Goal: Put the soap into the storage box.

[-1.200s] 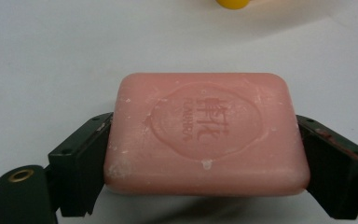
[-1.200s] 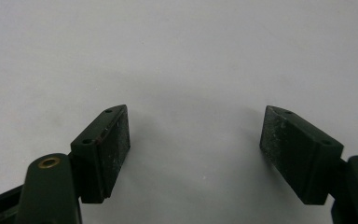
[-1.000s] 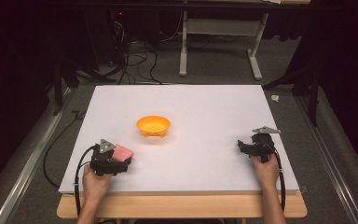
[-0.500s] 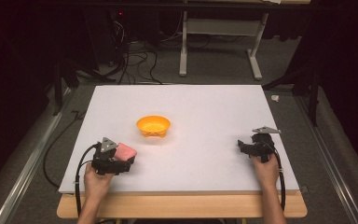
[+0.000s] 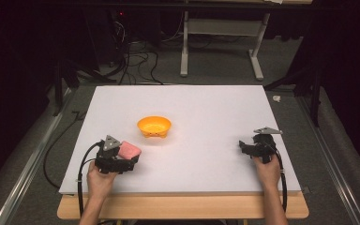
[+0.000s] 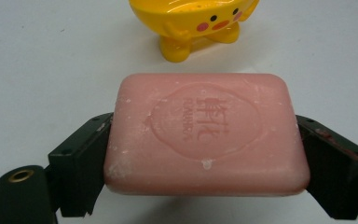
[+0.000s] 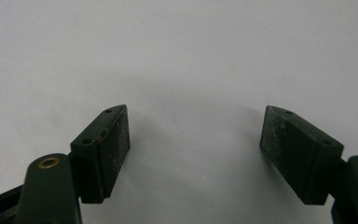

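From the high view, the left gripper (image 5: 127, 159) is holding a pink soap bar (image 5: 129, 150) near the front-left of the white table (image 5: 206, 108), just short of the yellow dish (image 5: 154, 126). The right gripper (image 5: 244, 147) is resting well apart at the table's right side.

In the left gripper view, the 2 jaws are clamping the soap bar (image 6: 205, 133) by its short ends, stamped face up, with the dish (image 6: 193, 23) sitting just ahead.

In the right gripper view, the jaws are standing wide with nothing between them, only bare table below.

The risk, as I judge it — soap is slick, so the bar could be squirming out of the clamp while travelling, or clipping the dish rim and tipping that light, footed dish.
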The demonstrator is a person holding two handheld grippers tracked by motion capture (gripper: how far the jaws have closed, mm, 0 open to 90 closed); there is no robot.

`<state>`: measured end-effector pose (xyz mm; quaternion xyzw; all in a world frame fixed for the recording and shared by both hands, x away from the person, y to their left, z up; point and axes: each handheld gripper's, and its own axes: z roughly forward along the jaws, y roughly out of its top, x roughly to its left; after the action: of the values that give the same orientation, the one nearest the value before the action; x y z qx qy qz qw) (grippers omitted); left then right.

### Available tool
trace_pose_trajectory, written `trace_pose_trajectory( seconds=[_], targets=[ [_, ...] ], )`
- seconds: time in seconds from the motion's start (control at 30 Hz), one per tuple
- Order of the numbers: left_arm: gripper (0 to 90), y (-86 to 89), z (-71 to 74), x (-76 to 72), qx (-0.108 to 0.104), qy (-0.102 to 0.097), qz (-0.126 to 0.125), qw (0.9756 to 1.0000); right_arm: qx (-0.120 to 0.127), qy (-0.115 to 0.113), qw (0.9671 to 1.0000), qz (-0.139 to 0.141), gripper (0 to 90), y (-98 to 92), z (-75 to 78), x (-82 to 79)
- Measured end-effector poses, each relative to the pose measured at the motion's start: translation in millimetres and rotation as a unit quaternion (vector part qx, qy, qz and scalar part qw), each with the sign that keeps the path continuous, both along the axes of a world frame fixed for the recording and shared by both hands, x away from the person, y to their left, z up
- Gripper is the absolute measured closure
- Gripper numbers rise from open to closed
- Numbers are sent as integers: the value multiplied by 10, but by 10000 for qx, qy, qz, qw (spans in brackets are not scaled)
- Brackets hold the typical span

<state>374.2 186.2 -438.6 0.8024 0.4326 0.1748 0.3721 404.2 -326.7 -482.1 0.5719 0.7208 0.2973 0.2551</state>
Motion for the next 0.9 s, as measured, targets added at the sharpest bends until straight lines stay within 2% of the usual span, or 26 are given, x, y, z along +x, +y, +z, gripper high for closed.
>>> trace_pose_trajectory(
  seconds=[0.1, 0.43, 0.9],
  targets=[
    [138, -28, 59, -8, 100, -52, -26, 9999, 4, -2, 10000, -5, 246, 1, 0, 0],
    [138, -137, 202, 10, 117, -104, -169, 9997, -7, 3, 10000, -2, 246, 1, 0, -1],
    [138, -295, 304, 121, 103, -47, -234, 9997, 1, 9, 10000, -14, 243, 2, 1, -1]
  ],
)
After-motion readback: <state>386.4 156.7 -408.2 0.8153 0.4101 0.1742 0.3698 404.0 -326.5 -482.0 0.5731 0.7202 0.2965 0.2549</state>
